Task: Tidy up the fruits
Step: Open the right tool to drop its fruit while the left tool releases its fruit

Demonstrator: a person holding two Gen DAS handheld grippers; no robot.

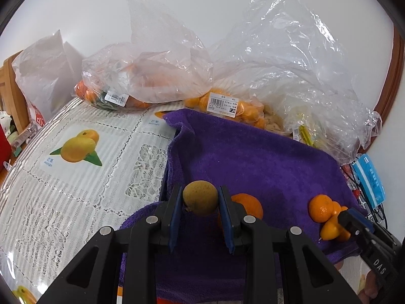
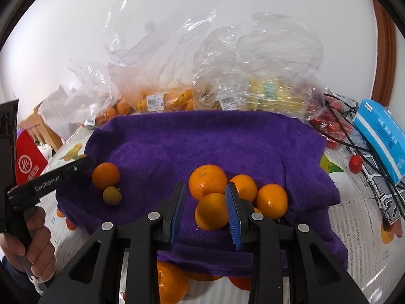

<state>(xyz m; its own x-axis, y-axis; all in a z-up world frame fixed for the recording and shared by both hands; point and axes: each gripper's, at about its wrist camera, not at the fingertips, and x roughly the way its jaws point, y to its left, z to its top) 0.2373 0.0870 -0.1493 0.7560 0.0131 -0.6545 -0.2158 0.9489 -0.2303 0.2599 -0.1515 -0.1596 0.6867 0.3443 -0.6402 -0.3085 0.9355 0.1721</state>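
Observation:
A purple towel [image 1: 253, 157] [image 2: 202, 139] lies on the table. In the left wrist view my left gripper [image 1: 200, 197] has its blue pads on both sides of a small brown-green round fruit [image 1: 200, 197]; an orange [image 1: 249, 205] sits just behind its right finger. The right wrist view shows that small fruit [image 2: 112, 195] lying on the towel beside an orange [image 2: 105, 175], with the left gripper's finger [image 2: 76, 168] above and left of it. My right gripper [image 2: 205, 197] is open around an orange [image 2: 211, 211] at the front of a cluster of oranges [image 2: 207, 181].
Clear plastic bags of oranges [image 1: 152, 81] [image 2: 162, 101] and yellow fruit [image 2: 265, 93] stand behind the towel against the wall. A blue packet [image 2: 379, 136], black cables and red fruit [image 2: 331, 126] lie at the right. A fruit-print tablecloth [image 1: 76, 152] covers the table.

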